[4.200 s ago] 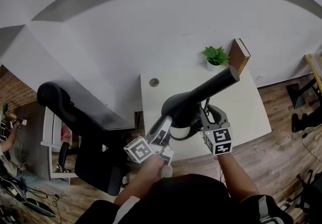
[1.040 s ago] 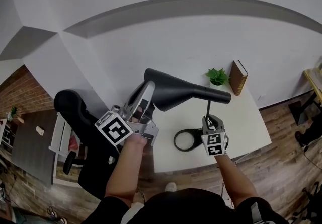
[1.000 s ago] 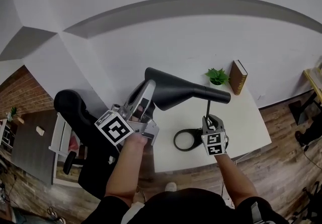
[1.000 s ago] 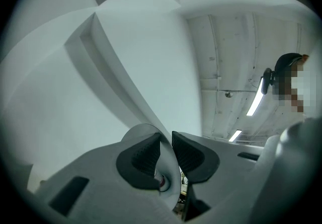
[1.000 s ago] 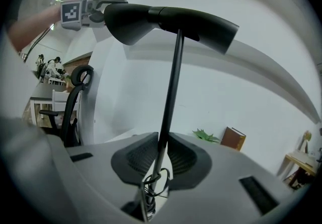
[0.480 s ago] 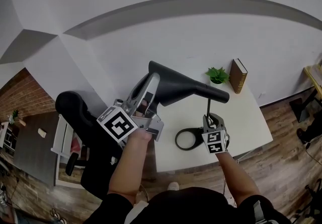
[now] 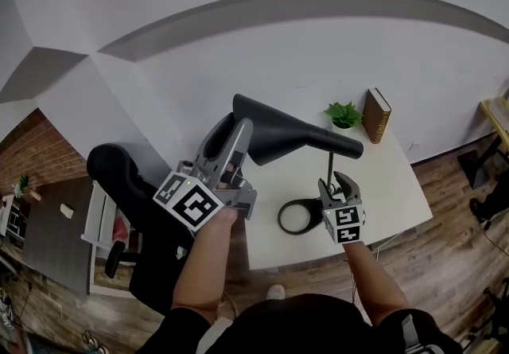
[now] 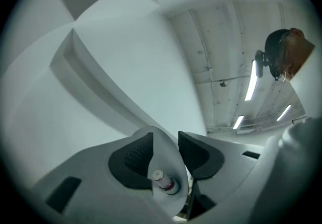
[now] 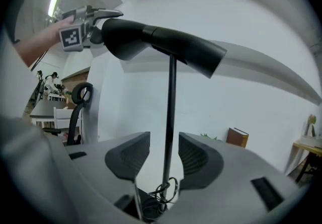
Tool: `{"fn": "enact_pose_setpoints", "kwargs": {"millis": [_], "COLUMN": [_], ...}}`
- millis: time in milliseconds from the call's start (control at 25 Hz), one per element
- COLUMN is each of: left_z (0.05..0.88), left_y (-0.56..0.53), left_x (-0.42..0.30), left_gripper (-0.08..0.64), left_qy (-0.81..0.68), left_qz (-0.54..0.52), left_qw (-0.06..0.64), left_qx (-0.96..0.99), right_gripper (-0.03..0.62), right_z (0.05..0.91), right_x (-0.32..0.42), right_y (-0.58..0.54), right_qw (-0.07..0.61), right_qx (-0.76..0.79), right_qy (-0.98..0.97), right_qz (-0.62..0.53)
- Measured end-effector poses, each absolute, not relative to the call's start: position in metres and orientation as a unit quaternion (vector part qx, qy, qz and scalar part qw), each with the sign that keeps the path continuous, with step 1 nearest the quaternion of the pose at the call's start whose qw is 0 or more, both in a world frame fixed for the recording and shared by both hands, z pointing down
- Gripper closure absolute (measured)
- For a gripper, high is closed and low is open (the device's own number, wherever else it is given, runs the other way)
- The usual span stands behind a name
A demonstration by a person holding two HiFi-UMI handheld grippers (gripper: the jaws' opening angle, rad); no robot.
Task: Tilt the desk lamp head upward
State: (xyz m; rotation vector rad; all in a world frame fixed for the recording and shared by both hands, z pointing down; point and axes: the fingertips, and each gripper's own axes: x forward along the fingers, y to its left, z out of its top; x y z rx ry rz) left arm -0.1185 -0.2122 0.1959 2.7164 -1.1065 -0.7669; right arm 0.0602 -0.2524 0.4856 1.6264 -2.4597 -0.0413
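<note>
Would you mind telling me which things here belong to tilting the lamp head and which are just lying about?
Part of the job:
- lamp head
- lamp pole
- lamp base
- left gripper, jaws just opening, lamp head's edge between them
- right gripper, jaws just opening, lamp pole between them

Just lying about:
- potted plant
- book
- office chair

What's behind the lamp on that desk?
A plant and a book stand at the back of the desk. The lamp head covers part of the desktop, so that patch cannot be checked.
</note>
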Motion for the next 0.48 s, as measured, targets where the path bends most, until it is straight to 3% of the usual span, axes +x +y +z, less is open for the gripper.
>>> {"fn": "enact_pose_setpoints", "kwargs": {"millis": [240,480], "left_z": [0.203,0.234], "left_y": [-0.191,-0.177], "left_x": [-0.151,-0.184], "left_gripper": [0.385,0.39], "left_qy": [-0.443,-0.488], "left_qz": [-0.251,-0.236], "left_qw": [-0.017,-0.024], "left_qx": [0.861,0.84], "right_gripper": [0.431,0.433], "right_z": [0.452,0.418], "right_x": [0.067,0.067], "right_y": [-0.22,-0.203], "right_qw": [0.056,0.025], "right_qx": [0.555,0.55], "right_qy": [-0.83,-0.834], "right_qz": [-0.024,-0.039]}}
